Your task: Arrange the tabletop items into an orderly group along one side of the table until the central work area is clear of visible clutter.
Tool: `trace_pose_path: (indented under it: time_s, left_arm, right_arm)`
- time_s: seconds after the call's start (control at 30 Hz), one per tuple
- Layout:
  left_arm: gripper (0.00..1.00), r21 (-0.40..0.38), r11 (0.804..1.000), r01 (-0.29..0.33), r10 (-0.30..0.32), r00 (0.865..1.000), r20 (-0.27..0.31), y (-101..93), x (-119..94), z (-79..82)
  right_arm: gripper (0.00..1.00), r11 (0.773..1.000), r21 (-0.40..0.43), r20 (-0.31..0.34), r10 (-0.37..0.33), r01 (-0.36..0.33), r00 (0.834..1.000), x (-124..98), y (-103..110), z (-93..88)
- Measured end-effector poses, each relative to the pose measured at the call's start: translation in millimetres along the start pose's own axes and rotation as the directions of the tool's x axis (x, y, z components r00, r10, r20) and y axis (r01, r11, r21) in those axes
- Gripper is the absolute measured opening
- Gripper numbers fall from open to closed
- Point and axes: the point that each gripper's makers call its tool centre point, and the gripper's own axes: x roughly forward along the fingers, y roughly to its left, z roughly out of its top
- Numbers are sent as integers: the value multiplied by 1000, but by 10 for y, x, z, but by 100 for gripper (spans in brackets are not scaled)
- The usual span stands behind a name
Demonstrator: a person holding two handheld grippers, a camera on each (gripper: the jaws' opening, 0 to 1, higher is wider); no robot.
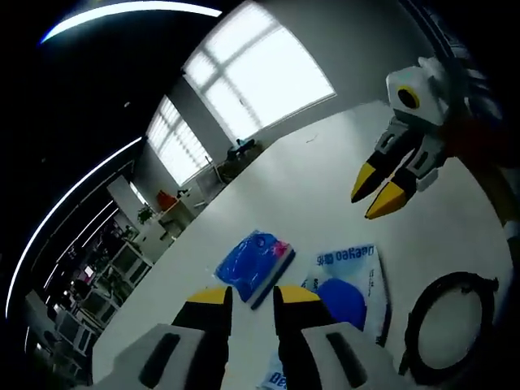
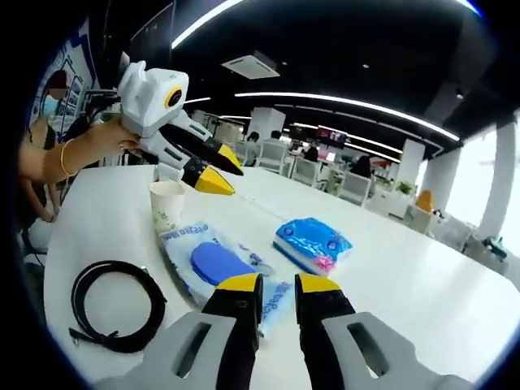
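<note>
While 2 packets lie, 1 cable coils.

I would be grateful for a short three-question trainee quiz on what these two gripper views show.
1. True or false: the paper cup lies tipped on its side.
2. Which item lies nearest the coiled black cable? A) the clear packet with a blue disc B) the blue wrapped sponge C) a keyboard
3. Fill in: the left gripper hovers above the ____.

Key: 1 false, it stands upright; 2 A; 3 paper cup, as the right gripper view shows, on the white table.
</note>
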Motion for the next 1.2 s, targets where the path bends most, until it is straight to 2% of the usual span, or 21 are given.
trace_pose_path:
  time_s: [0.1, 0.2, 0.3, 0.33, 0.4, 0.43, 0.47, 0.5, 0.53, 0.63, 0.77, 0.97, 1.03, 1.2]
  left_arm:
    - [18, 13, 1000, 17, -17, 999, -32, 12, 87, 21]
    - [18, -77, 993, 95, -99, 994, -52, -105, 194, -13]
    - [18, -33, 997, 74, -77, 994, -83, -54, 286, -67]
    - [18, -37, 997, 74, -77, 994, -83, -53, 312, -71]
    - [18, -89, 990, 108, -116, 989, -94, -78, 375, -101]
    - [18, -81, 989, 122, -130, 987, -99, -86, 399, -114]
    - [18, -33, 989, 141, -144, 982, -125, -100, 413, -157]
    - [18, 15, 990, 138, -134, 978, -157, -72, 431, -208]
    - [18, 25, 992, 127, -121, 976, -183, -33, 452, -253]
    - [17, -19, 993, 119, -121, 977, -173, 45, 527, -259]
    - [17, -56, 990, 131, -139, 974, -179, 38, 616, -311]
    - [16, -82, 984, 156, -169, 966, -196, 27, 759, -373]
    - [16, -100, 983, 153, -172, 962, -215, 35, 842, -399]
    - [15, -90, 985, 146, -163, 961, -225, 43, 933, -418]
  right_arm:
    - [18, 998, 27, 23, -55, 54, 998, 26, -143, 24]
    - [19, 997, 11, 20, -76, 76, 997, 75, -251, 17]
    - [15, 996, 27, 33, -89, 88, 996, 122, -344, 17]
    - [14, 996, 32, 38, -86, 85, 996, 131, -346, 21]
    - [15, 995, 33, 52, -96, 94, 994, 195, -394, 21]
    - [16, 995, 28, 49, -98, 96, 994, 218, -389, 11]
    - [18, 995, 31, 41, -97, 96, 994, 244, -397, -5]
    - [18, 997, 27, 28, -73, 72, 997, 288, -387, -33]
    - [17, 997, 32, 29, -71, 70, 997, 299, -391, -39]
    - [17, 997, 31, 23, -66, 65, 998, 345, -416, -85]
    - [17, 998, 48, 3, -46, 46, 999, 421, -427, -134]
    - [14, 998, 58, 7, -25, 24, 1000, 543, -474, -96]
    - [15, 996, 28, 71, -86, 84, 994, 564, -593, -5]
    - [15, 992, 55, 62, -119, 116, 991, 671, -710, -46]
